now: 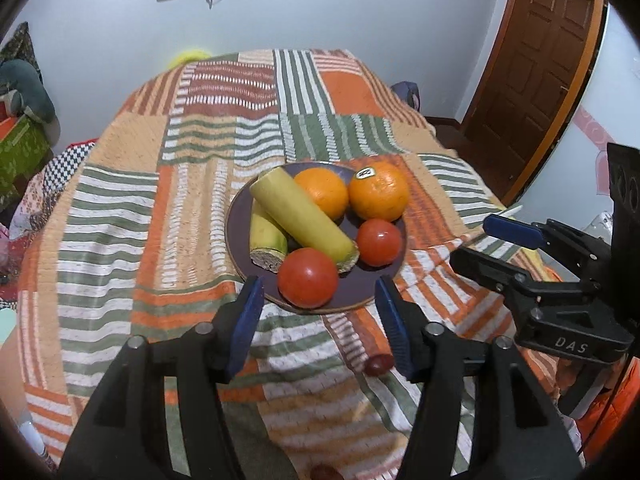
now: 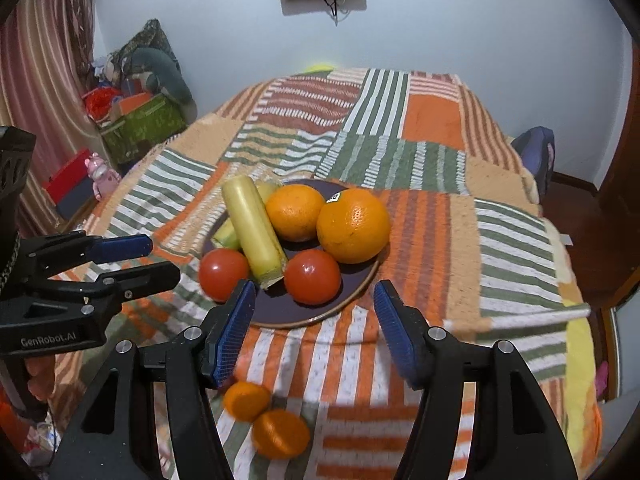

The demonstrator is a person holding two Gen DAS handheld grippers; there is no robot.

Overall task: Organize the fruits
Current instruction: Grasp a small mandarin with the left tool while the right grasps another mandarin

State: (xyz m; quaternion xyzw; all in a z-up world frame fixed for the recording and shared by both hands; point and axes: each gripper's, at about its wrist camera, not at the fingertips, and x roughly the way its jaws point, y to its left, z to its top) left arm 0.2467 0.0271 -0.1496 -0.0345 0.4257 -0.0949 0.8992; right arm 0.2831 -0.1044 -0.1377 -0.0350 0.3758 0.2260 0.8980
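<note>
The dark purple plate is the landmark here, sitting on a counter covered with a striped orange, green and white woven cloth. On the plate: two matte yellow banana pieces with cut ends, the longer banana piece lying diagonally from the plate's far-left rim toward its near-right, with the shorter banana piece tucked on its left. Two pebbly-skinned oranges sit at the plate's far side, the sticker orange to the right of the plain orange. Two glossy, smooth tomatoes sit near the front rim, the front tomato closest to the viewer.

The loose fruit is all on the near side of the plate. Two small oranges, touching each other, lie on the cloth just in front of the plate, below and slightly left of the right hand-held gripper. That one looks like the nearer arm for them, so it probably needs to tip down and back a bit. A small dark red fruit, maybe a date or grape, sits by the right finger of the left hand-held gripper, with another one at the frame's bottom edge.

Both hand-held grippers stand about half open with nothing between the blue ribbed pads.
</note>
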